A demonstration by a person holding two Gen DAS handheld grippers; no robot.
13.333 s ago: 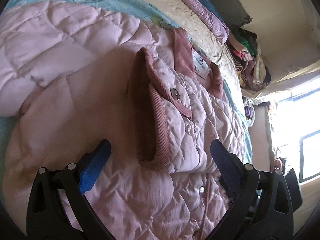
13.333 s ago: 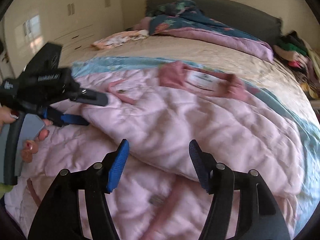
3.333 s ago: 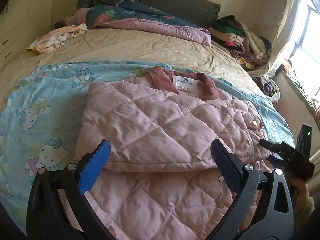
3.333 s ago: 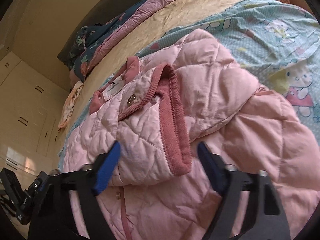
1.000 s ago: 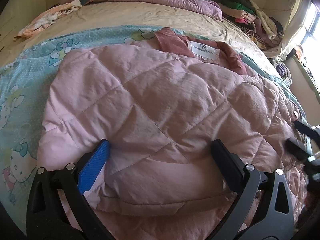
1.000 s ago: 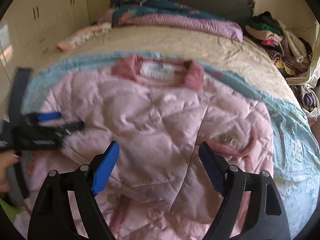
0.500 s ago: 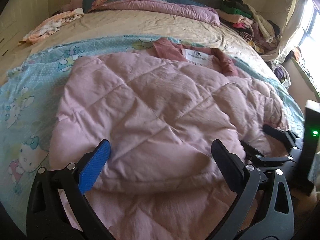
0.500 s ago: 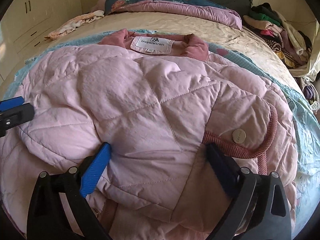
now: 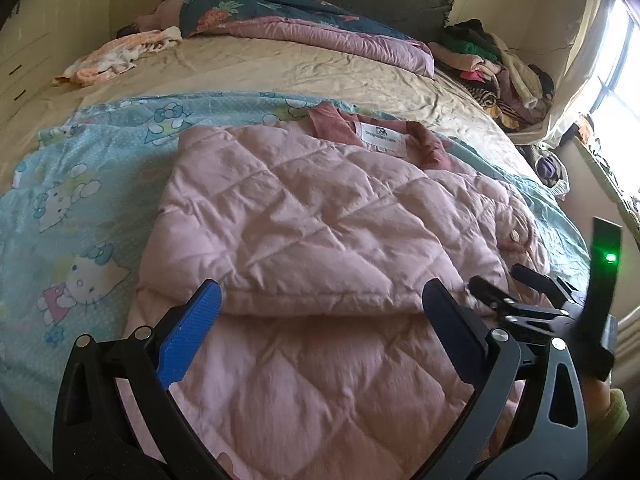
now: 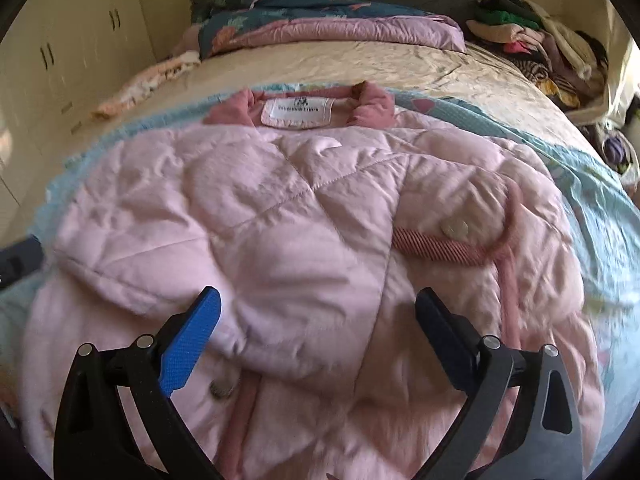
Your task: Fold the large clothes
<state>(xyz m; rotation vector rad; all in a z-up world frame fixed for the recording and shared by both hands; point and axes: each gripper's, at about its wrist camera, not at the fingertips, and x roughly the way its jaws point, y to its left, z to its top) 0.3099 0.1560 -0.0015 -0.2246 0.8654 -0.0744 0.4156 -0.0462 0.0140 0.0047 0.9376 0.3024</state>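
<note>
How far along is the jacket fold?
Done: both sleeves of the pink quilted jacket lie folded across its front, collar label showing. In hand: nothing; the left hand-held gripper is open, the right hand-held gripper is opening, empty, above the fabric. Left: the bottom part is not yet folded up.

Soft cloth everywhere, hard plastic at the grippers

The pink jacket [image 10: 280, 232] is puffy quilted cloth, faintly sheeny, with ribbed corduroy-like trim [image 10: 436, 246] and a dull metal snap [image 10: 454, 227]. Under it lies a matt printed cotton sheet [image 9: 80, 200]. The left gripper [image 9: 320, 328] is matt black plastic with textured blue pads [image 9: 188, 336].
</note>
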